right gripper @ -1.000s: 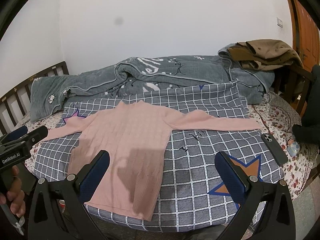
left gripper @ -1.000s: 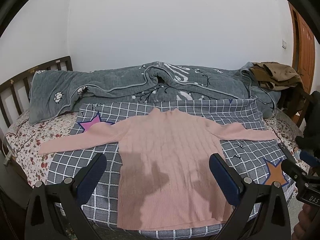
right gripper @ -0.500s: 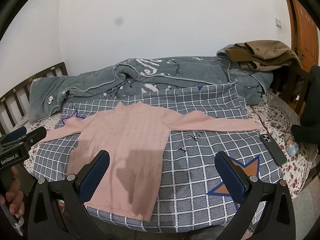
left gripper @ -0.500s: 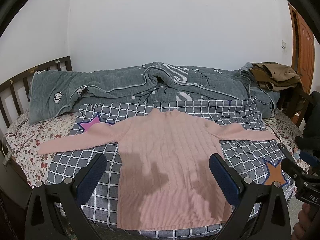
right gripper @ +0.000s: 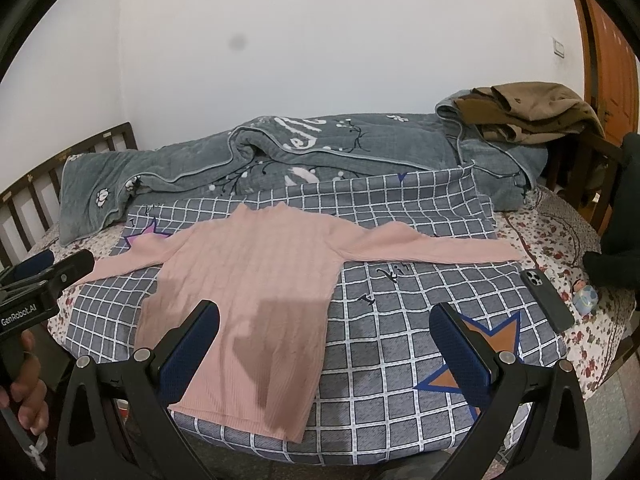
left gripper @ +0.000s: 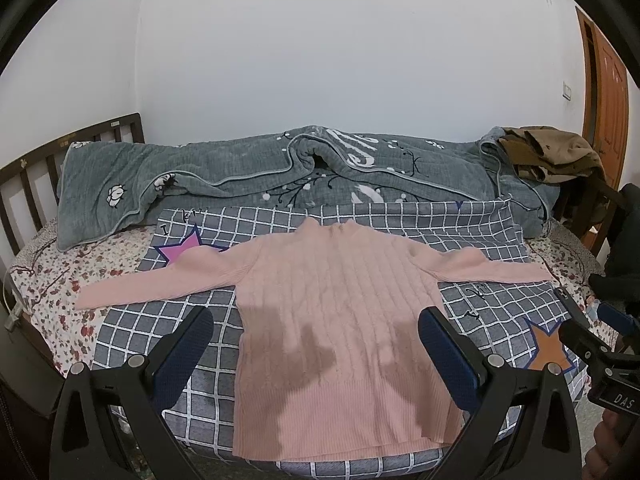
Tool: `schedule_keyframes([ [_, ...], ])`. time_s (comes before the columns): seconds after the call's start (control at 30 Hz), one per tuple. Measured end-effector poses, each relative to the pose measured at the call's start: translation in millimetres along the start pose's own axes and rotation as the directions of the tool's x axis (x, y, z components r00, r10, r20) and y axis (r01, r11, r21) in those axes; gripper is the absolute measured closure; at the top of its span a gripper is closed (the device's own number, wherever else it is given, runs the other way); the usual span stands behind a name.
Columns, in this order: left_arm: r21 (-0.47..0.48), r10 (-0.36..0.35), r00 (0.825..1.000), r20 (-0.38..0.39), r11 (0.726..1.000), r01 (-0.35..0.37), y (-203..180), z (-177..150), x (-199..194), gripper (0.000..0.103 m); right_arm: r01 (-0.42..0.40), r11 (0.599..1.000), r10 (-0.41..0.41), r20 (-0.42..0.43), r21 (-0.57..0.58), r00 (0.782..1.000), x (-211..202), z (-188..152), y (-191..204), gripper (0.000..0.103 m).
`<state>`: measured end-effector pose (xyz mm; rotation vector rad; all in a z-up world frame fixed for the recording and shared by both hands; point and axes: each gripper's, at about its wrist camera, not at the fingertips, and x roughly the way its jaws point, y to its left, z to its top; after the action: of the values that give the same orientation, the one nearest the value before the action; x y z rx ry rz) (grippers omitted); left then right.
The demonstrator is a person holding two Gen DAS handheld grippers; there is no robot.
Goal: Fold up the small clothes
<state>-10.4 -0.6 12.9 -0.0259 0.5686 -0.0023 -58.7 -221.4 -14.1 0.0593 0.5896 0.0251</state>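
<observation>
Both grippers just hover above the bed's near edge, left gripper (left gripper: 316, 344) and right gripper (right gripper: 324, 338) spread wide, gripping nothing. One pink sweater (left gripper: 340, 320) lies flat, mid-frame, on the checked sheet (right gripper: 400, 340), sleeves out. One phone (right gripper: 546, 300) at right. The small toy beside it is hard to make out.

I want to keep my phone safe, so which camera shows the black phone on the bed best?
The right wrist view: the phone lies whole and unobstructed beside the checked sheet. In the left wrist view only a foreshortened sliver shows near the edge.
</observation>
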Motion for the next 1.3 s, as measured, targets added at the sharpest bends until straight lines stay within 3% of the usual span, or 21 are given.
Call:
schedule_keyframes([
  [0.53, -0.001, -0.006, 1.000, 0.005, 1.000, 0.006, 0.7, 2.2, -3.8, 0.000, -0.005, 1.000, 0.005, 0.003, -0.006, 1.000, -3.6, 0.3, 0.8, 0.000],
  [0.83, -0.037, -0.046, 0.999, 0.015, 0.998, 0.047, 14.3, 4.3, 5.6, 0.000, 0.010, 1.000, -0.010, -0.006, -0.021, 1.000, 1.8, 5.4, 5.2, 0.000],
  [1.07, -0.107, -0.059, 0.998, 0.002, 0.992, 0.059, 48.4, 1.6, 34.6, 0.000, 0.001, 0.999, -0.002, -0.018, -0.052, 1.000, 20.8, 13.0, 12.6, 0.000],
  [1.3, -0.227, -0.009, 0.997, -0.076, 0.974, -0.008, 118.3, -17.1, 90.1, 0.002, -0.010, 0.997, 0.009, -0.009, -0.082, 1.000, 54.3, 20.3, 21.5, 0.000],
])
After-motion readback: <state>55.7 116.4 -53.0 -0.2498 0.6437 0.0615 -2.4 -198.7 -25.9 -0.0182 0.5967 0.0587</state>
